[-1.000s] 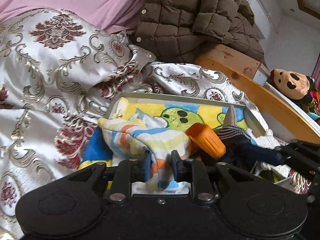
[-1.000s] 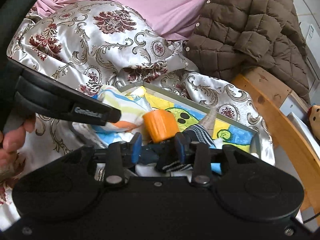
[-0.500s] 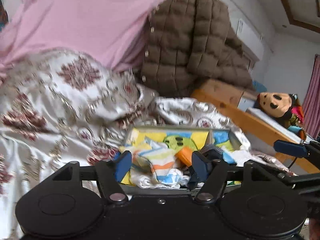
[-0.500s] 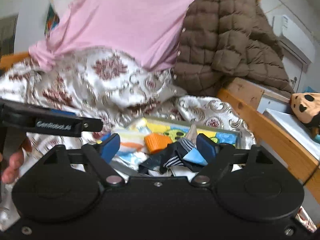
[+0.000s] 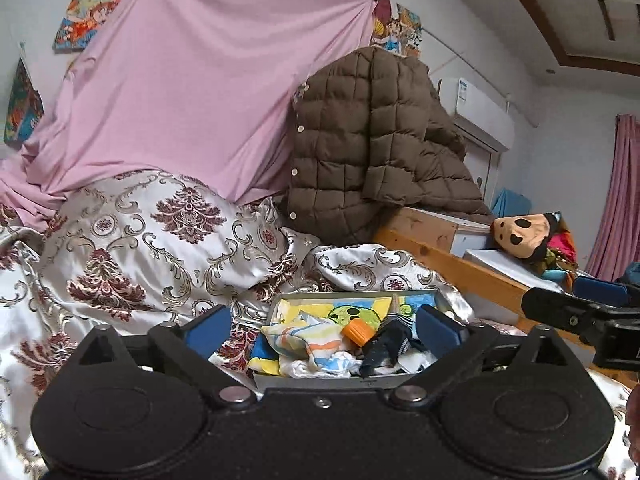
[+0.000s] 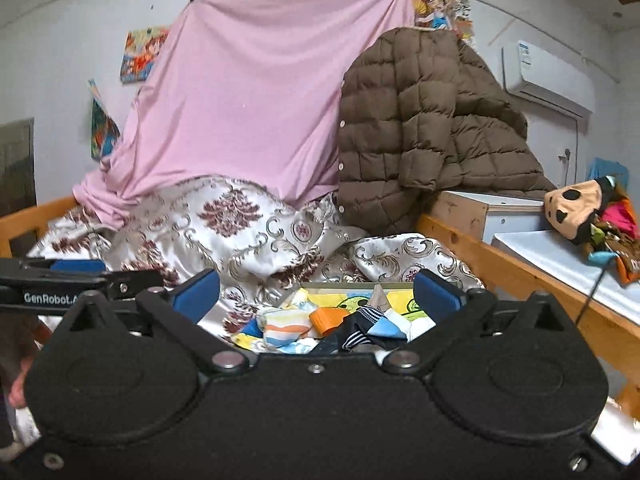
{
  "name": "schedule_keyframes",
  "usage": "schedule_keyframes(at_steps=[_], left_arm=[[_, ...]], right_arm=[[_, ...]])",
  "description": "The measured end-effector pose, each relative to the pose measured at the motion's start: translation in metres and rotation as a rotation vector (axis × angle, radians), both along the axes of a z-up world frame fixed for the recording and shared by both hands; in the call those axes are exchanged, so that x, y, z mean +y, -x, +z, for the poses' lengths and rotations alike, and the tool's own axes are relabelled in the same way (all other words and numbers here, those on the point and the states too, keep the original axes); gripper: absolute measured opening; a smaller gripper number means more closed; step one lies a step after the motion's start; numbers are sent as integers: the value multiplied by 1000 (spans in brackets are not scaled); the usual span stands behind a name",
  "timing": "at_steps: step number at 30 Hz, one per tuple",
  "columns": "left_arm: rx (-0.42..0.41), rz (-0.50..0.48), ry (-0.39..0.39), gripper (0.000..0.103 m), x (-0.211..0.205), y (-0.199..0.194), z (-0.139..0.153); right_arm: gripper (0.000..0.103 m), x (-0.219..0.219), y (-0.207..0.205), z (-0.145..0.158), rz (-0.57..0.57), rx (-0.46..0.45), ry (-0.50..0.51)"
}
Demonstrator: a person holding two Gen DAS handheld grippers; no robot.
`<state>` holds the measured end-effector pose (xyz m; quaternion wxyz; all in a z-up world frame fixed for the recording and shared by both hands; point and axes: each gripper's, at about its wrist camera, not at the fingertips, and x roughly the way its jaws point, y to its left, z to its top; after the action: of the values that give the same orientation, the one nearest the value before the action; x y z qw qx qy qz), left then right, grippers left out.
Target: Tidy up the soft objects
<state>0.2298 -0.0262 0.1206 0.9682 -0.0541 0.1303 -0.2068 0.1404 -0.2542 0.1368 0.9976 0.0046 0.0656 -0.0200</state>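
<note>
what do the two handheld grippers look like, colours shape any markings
Both match. The left gripper has a matte black plastic body with two round domed housings, silver pivot screws, angled black link arms, and blue rectangular pads on its fingers. The right gripper is built the same. Seen side-on from the right wrist view, the left one carries white "GenRobot" lettering. No cables or sleeves show.
</note>
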Motion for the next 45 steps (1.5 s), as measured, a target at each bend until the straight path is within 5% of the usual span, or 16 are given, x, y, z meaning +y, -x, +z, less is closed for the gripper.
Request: schedule_keyframes(at_steps=[19,45], left_arm=[[-12,6,-62,102,8,119,-26],[205,98,-108,102,33,177,-104]], right_arm=[[102,10,113,-38,-66,4,-70],[102,32,141,-106,-158,218,-132]])
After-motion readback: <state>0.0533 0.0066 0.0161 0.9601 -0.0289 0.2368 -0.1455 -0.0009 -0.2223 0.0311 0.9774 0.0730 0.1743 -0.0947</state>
